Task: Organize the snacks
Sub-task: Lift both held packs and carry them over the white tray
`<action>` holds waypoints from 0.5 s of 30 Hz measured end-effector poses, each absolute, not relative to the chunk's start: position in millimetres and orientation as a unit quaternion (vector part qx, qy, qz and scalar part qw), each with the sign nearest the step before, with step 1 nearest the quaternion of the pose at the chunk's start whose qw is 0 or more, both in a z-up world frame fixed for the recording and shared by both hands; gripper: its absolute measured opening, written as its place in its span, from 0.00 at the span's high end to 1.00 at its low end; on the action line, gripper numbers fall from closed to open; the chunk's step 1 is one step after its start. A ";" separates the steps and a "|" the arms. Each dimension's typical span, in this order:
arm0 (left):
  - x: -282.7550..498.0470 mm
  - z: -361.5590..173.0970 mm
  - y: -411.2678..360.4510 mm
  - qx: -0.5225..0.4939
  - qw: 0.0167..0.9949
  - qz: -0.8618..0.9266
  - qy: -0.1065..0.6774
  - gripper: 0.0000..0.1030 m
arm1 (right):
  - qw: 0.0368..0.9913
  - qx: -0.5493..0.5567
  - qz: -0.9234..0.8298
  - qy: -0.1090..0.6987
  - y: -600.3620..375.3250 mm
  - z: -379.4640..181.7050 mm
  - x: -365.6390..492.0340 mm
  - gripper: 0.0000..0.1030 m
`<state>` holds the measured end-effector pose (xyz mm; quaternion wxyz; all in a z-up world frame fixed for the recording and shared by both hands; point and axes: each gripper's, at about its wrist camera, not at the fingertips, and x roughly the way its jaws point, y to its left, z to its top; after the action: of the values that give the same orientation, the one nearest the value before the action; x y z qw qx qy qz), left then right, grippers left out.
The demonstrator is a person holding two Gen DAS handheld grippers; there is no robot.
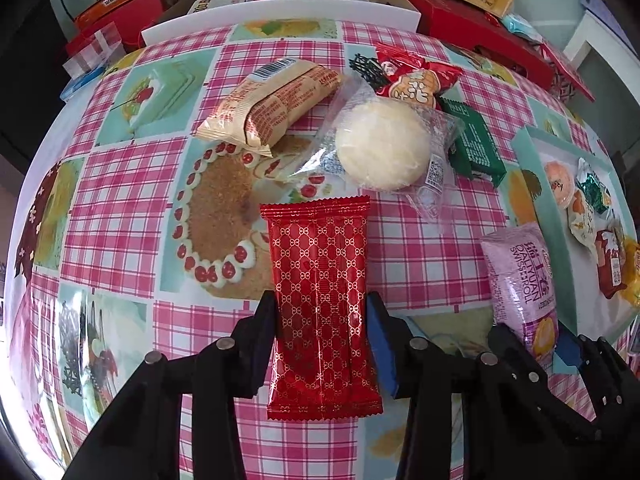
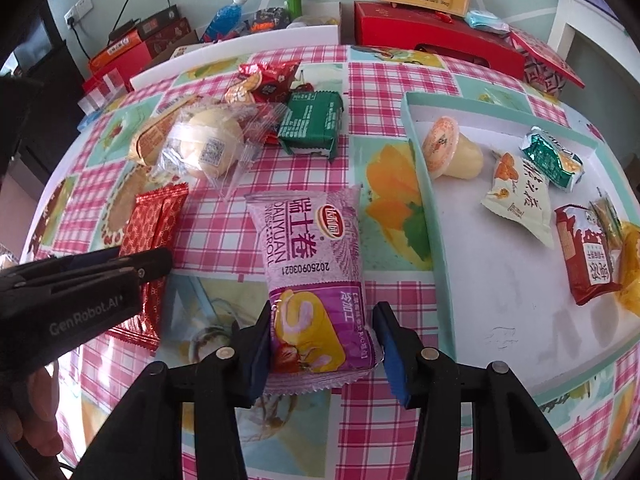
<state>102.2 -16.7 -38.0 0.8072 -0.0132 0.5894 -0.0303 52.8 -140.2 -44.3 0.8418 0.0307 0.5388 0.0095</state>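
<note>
Two snacks are being picked up: the red foil packet (image 1: 322,312) is squeezed by the left hand-held gripper (image 1: 322,344), the purple swiss-roll packet (image 2: 316,280) by the right hand-held gripper (image 2: 322,348). Next, both probably need lifting into the pale green tray (image 2: 416,152).

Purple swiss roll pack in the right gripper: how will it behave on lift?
The purple swiss roll pack looks puffy, so probably light and squashy under the right gripper. Glossy film may slip. Held near one end, the far end could droop.

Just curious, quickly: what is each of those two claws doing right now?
Left gripper: closed on the red packet.
Right gripper: closed on the purple Swiss roll packet.
</note>
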 end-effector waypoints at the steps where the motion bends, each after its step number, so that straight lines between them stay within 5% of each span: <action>1: 102.1 -36.5 -14.7 -0.015 0.808 -0.030 0.588 0.56 | 0.842 0.033 0.009 0.538 -141.2 -43.6 52.8 0.51; 15: 91.1 20.2 5.7 -0.034 0.853 -0.045 0.518 0.56 | 0.874 0.066 0.016 0.481 -156.1 -0.7 39.5 0.51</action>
<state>91.1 5.7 20.2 0.8535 -0.0343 0.5180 -0.0453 39.5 -156.1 -0.7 0.8742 0.0662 0.4807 0.0161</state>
